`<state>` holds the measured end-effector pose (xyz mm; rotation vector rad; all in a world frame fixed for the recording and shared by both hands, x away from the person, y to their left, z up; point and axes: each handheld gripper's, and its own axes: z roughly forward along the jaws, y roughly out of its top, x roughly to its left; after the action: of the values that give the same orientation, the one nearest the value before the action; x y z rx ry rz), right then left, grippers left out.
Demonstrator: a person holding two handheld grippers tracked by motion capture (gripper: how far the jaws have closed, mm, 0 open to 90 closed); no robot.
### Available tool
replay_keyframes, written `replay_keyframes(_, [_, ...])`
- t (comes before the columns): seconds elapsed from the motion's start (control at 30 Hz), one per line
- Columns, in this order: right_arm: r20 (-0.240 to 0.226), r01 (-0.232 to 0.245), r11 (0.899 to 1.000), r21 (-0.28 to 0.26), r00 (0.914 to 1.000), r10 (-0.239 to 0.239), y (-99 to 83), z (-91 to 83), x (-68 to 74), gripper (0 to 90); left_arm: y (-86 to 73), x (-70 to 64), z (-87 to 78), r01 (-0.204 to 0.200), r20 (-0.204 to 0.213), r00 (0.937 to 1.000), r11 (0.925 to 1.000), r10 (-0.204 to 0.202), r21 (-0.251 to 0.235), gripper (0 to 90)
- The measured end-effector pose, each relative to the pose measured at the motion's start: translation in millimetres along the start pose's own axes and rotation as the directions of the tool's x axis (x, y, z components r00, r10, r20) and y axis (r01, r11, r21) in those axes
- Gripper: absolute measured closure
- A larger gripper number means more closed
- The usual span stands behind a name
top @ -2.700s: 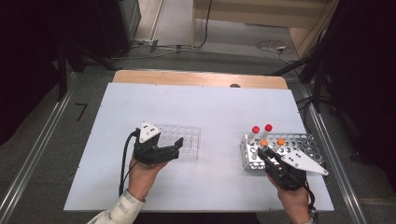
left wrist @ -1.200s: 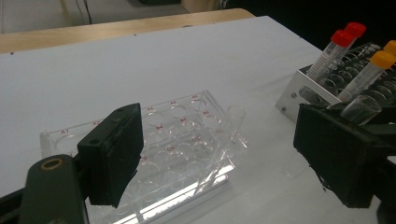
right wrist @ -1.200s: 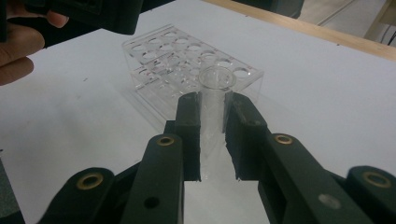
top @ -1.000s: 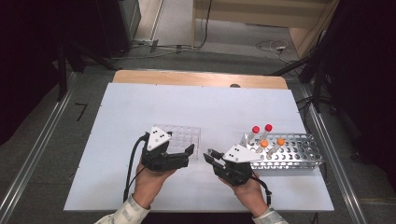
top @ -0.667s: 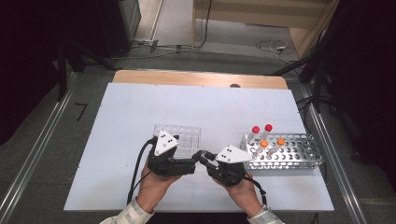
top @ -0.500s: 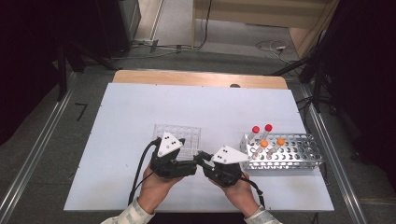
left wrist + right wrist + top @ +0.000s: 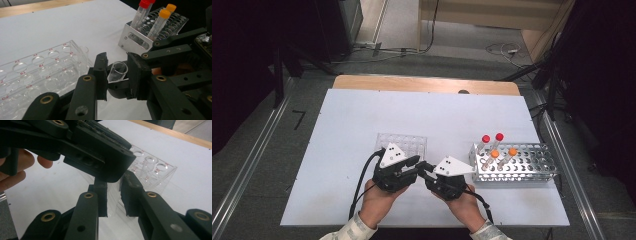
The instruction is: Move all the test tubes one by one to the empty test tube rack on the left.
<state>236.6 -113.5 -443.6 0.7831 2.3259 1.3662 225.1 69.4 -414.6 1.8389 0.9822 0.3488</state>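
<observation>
My two grippers meet tip to tip near the table's front middle. In the left gripper view, my left gripper [image 7: 117,75] is shut on a clear uncapped tube [image 7: 117,71], whose open mouth faces the camera. My right gripper [image 7: 113,197] grips the same tube [image 7: 113,191] from the other side, with the left gripper's black body just above its jaws. From above, the left gripper [image 7: 414,161] and the right gripper [image 7: 422,169] overlap in front of the clear plastic rack [image 7: 404,142]. One clear tube [image 7: 83,51] stands in that rack.
A metal rack [image 7: 522,167] stands to the right, holding two red-capped tubes [image 7: 492,137] and two orange-capped tubes [image 7: 503,152]. A wooden strip [image 7: 427,84] runs along the table's far edge. Black cables trail from both grippers toward the front edge.
My right gripper moved left from the metal rack to the middle. The left gripper shifted right to meet it. Both now close on the clear tube.
</observation>
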Motion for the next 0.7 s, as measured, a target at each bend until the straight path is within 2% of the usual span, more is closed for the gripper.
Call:
replay_keyframes(0.2, [0.000, 0.002, 1.000, 0.004, 1.0000, -0.002, 0.0, 0.9, 0.8, 73.0, -0.3, -0.2, -0.7, -0.010, -0.019, 0.9998, 0.9999, 0.010, -0.005, 76.1])
replay_keyframes(0.33, [-0.001, 0.001, 1.000, 0.003, 1.0000, -0.001, -0.3, 1.0, 0.7, 71.0, 0.0, 1.1, -1.5, -0.002, -0.014, 0.9999, 1.0000, 0.002, -0.007, 76.8])
replay_keyframes(0.5, [-0.023, 0.004, 1.000, 0.023, 0.9997, -0.004, -2.0, -1.2, -1.8, 54.6, 1.8, 2.9, -5.1, -0.001, -0.021, 0.9998, 0.9998, 0.000, -0.022, 76.8])
replay_keyframes(0.7, [-0.018, -0.006, 0.999, 0.033, 0.9998, 0.007, -6.8, -11.1, -6.7, 49.6, 4.8, 5.2, -9.2, 0.004, -0.029, 0.9996, 0.9994, -0.005, -0.035, 76.8])
